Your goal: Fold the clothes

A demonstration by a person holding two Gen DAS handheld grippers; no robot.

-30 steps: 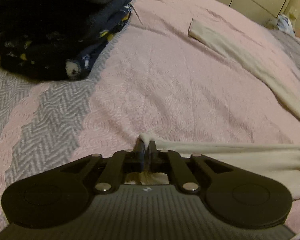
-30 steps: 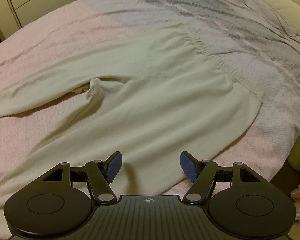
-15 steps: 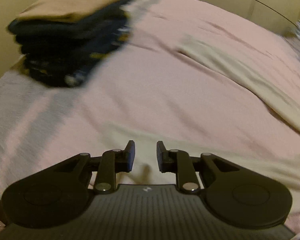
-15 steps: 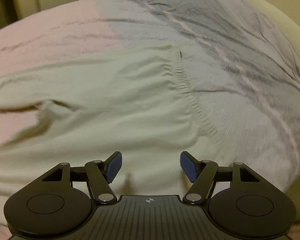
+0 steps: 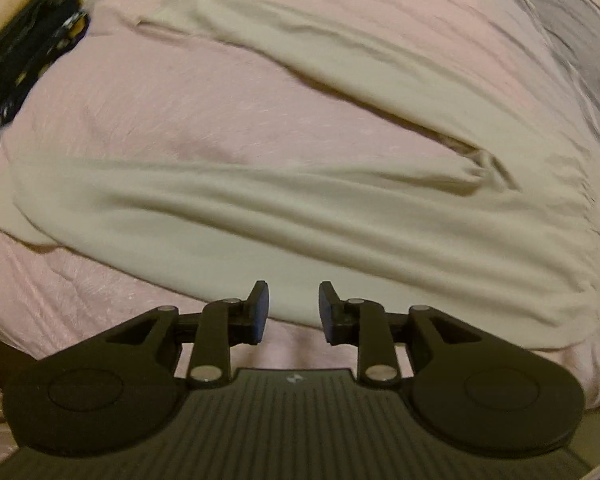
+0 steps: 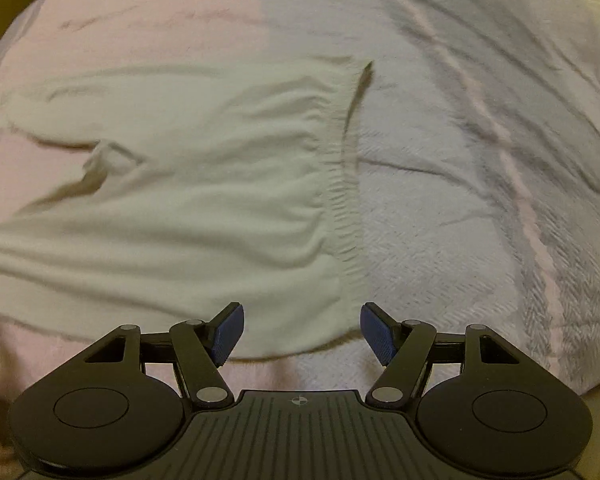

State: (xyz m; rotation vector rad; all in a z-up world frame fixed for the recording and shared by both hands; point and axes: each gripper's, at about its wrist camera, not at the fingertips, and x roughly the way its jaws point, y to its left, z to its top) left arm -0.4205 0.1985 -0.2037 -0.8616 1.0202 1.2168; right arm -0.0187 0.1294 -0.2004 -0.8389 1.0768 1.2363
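Left hand-held gripper (image 5: 293, 307) – jaws opening, released. Right hand-held gripper (image 6: 299, 335) – released. Cream trousers (image 5: 300, 220) lie ahead of both. No legible writing.

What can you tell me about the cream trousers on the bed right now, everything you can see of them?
The cream trousers look like soft knit fabric and lie spread flat, unfolded, on the pink and grey bedspread. Both legs splay apart from the crotch, with pink cover showing between them. The ribbed elastic waistband lies gathered, over the grey part. Shallow wrinkles run along the cloth. Neither gripper touches them.
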